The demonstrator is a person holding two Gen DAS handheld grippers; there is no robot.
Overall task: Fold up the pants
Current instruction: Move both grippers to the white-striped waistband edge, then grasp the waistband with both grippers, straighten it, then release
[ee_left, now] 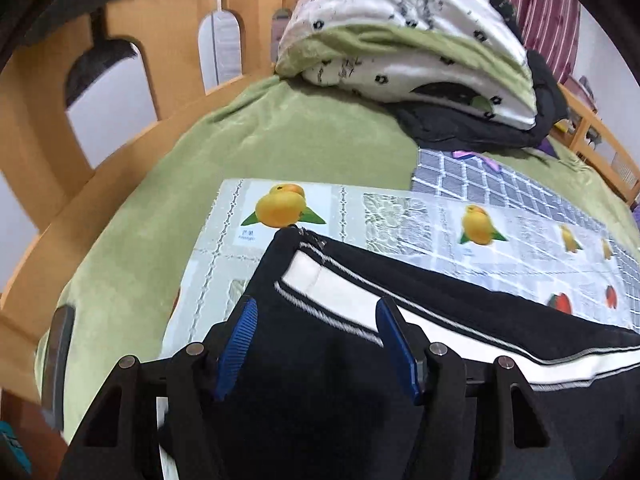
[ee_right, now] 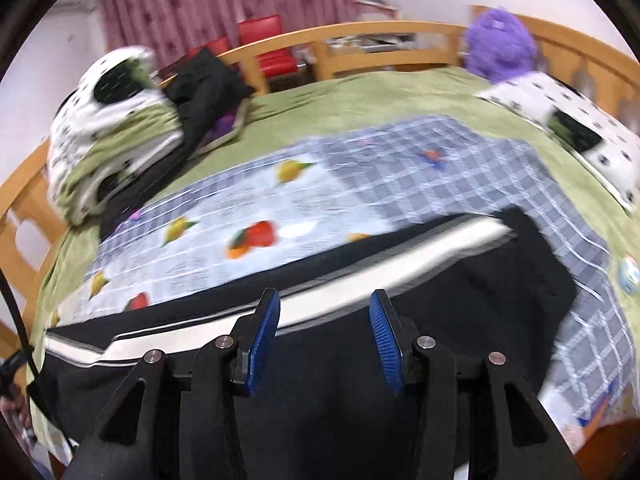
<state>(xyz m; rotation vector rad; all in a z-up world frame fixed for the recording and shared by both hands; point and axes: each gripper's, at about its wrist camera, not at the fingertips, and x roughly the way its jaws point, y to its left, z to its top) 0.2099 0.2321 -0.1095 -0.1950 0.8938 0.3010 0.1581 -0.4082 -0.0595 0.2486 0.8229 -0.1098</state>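
Pants (ee_left: 340,360) lay flat on fruit-print mat (ee_left: 400,216) over the bed (ee_left: 240,144), black w/ white side stripe, spread just ahead of and under both grippers. Left gripper (ee_left: 314,346) wide apart, nothing held, blue pads either side of the stripe near the cuff/zip end. Right gripper (ee_right: 326,338) also spread wide, nothing between pads, over black cloth just short of the stripe; right view blurred, so contact w/ fabric not clear.

Risks, as judged:
- Could pinch one layer only, since fabric looked doubled; top layer would lift and the bottom stay, giving a skewed fold.
- Could snag mat along w/ pants if pads went too deep; mat looked thin and loose.
- Uneven lift betw. L and R likely to twist the leg, stripe no longer lined up.
- Slick cloth might slip from pads mid-carry.
- Quilt pile (ee_left: 400,40) beyond left gripper, well apart; little clash risk.

Writing: small label under the orange on mat, ahead of left gripper, too small to read. No brand seen on pants.
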